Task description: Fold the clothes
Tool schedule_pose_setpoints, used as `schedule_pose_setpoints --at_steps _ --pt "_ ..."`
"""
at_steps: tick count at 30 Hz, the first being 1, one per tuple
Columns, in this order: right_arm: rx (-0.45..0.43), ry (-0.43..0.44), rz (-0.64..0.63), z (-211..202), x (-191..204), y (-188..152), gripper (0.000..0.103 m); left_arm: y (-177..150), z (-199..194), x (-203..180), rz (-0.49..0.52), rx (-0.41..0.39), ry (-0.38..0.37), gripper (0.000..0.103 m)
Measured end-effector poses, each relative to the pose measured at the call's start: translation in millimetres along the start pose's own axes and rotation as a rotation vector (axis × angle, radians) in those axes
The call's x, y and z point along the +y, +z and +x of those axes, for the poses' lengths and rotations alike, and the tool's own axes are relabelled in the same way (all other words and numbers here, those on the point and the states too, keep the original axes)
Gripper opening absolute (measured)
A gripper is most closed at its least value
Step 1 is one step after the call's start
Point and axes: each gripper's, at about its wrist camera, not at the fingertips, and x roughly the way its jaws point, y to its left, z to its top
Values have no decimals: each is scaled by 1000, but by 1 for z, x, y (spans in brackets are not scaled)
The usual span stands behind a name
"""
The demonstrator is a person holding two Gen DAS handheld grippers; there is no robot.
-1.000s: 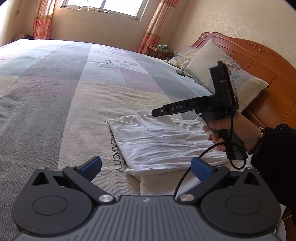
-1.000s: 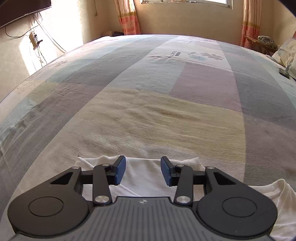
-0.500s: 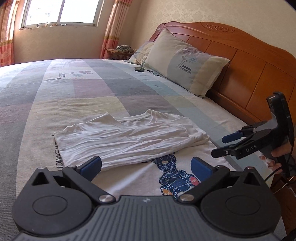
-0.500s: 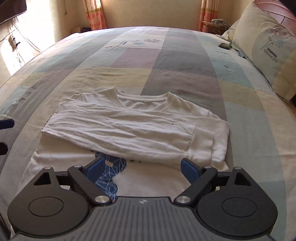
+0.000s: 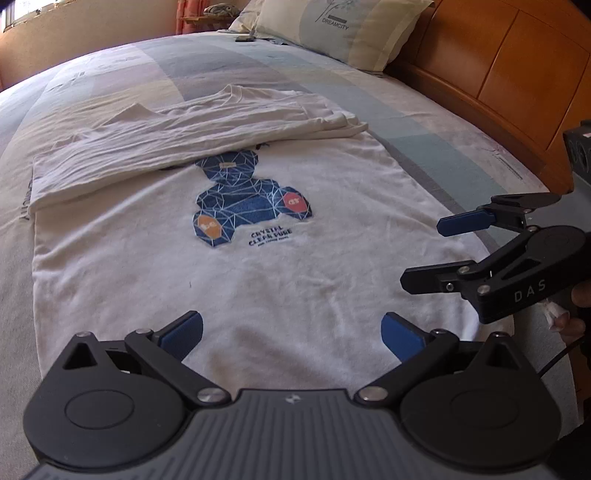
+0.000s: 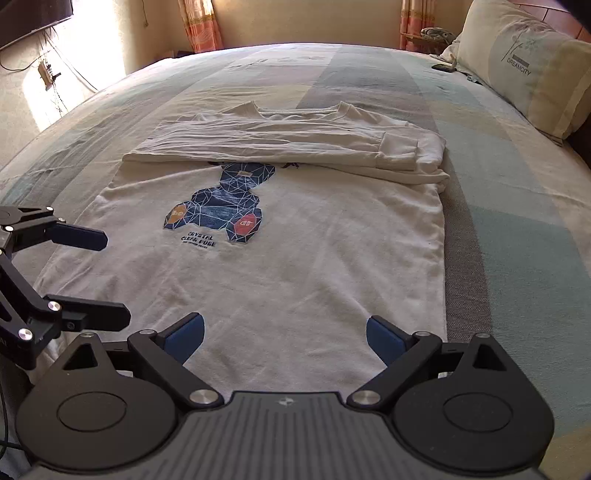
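A white sweatshirt (image 5: 280, 280) (image 6: 295, 266) lies flat on the bed, front up, with a blue bear print (image 5: 243, 199) (image 6: 221, 206). Both sleeves (image 5: 192, 129) (image 6: 295, 144) are folded across the chest. My left gripper (image 5: 291, 330) (image 6: 110, 278) is open just above the hem, on the shirt's left side. My right gripper (image 6: 284, 332) (image 5: 428, 254) is open too, over the hem's right side, with nothing between its fingers. A hand (image 5: 569, 314) holds the right gripper.
The striped bedspread (image 6: 517, 206) surrounds the shirt. A pillow (image 5: 340, 26) (image 6: 524, 70) leans on the wooden headboard (image 5: 498, 74) to the right. A small dark device (image 6: 443, 67) lies near the pillow. Curtains (image 6: 199, 26) and a wall-mounted screen (image 6: 29, 14) are beyond the bed.
Both grippers have drawn back from the collar and sleeve area to the hem end. The right gripper's fingers stand wider apart than a second ago. The sleeves stay folded.
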Motion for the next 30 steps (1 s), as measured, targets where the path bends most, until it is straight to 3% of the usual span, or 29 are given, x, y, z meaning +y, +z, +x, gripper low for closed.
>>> schedule_pose_setpoints --at_steps 3,7,11,16,30 --pt "27 11 32 10 -4 -9 101 -13 -1 -1 -8 5 30 102" --pt "-1 32 31 11 -6 -19 103 -24 -8 0 3 -3 40 102" --pt "-2 26 16 11 -4 -20 103 -38 -14 2 17 -57 40 102" --pt "-2 8 -10 12 0 -22 103 -51 -23 -5 42 -53 101 102" --pt "-38 -9 -127 8 4 -38 103 -64 -44 20 -136 -69 108 102"
